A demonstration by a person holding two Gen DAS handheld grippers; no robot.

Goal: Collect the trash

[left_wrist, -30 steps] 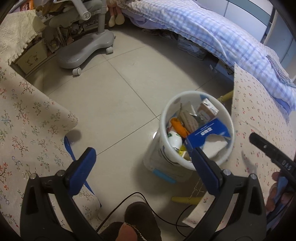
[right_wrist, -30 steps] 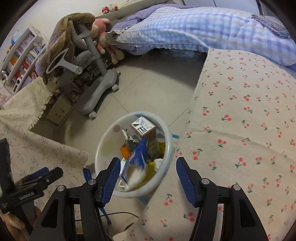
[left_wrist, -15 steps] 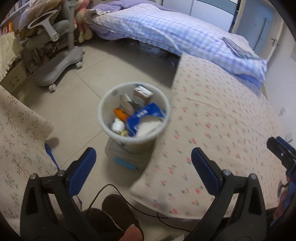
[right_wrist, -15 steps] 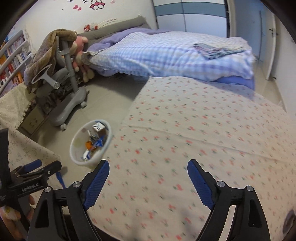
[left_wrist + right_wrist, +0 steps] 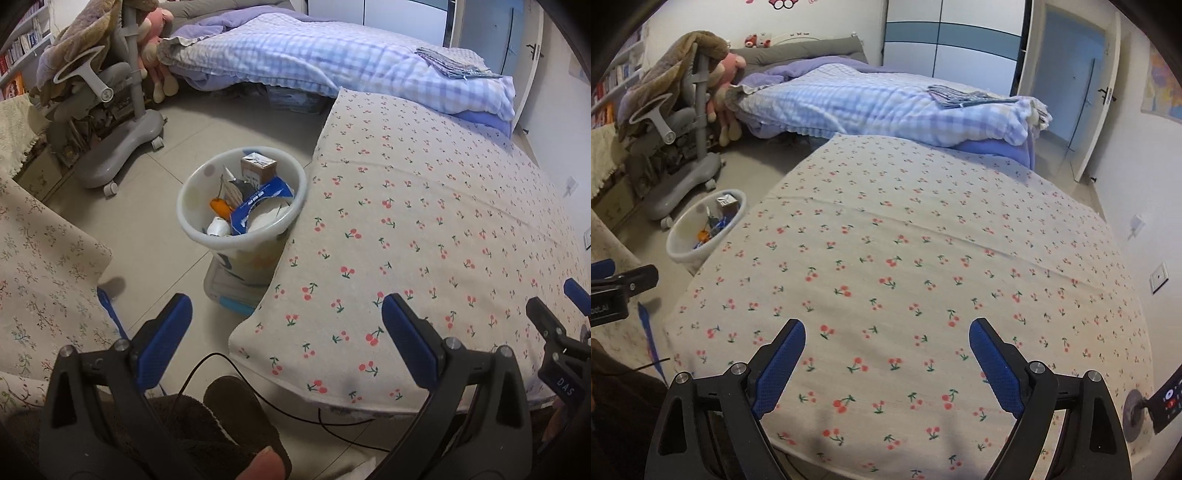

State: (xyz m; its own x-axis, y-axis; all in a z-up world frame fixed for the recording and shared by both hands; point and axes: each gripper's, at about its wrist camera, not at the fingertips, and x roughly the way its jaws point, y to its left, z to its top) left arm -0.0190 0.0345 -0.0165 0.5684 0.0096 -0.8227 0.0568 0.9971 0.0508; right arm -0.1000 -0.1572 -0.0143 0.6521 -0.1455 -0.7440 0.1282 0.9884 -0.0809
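My left claw (image 5: 286,325) and right claw (image 5: 886,347) both hang released and hold nothing above the table (image 5: 923,258). The bin (image 5: 242,199), full of trash, stands on the floor (image 5: 155,221) against the table's left edge; a chair (image 5: 110,110) stands beyond the bin.

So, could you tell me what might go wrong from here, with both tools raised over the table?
1. The trash bin sits against the edge of the cherry-print tablecloth; a careless sweep could tip it and spill the carton and blue wrapper.
2. A black cable trails by the person's foot, below the left tool, and could snag.
3. The right tool is open and empty; no trash shows on the cloth.
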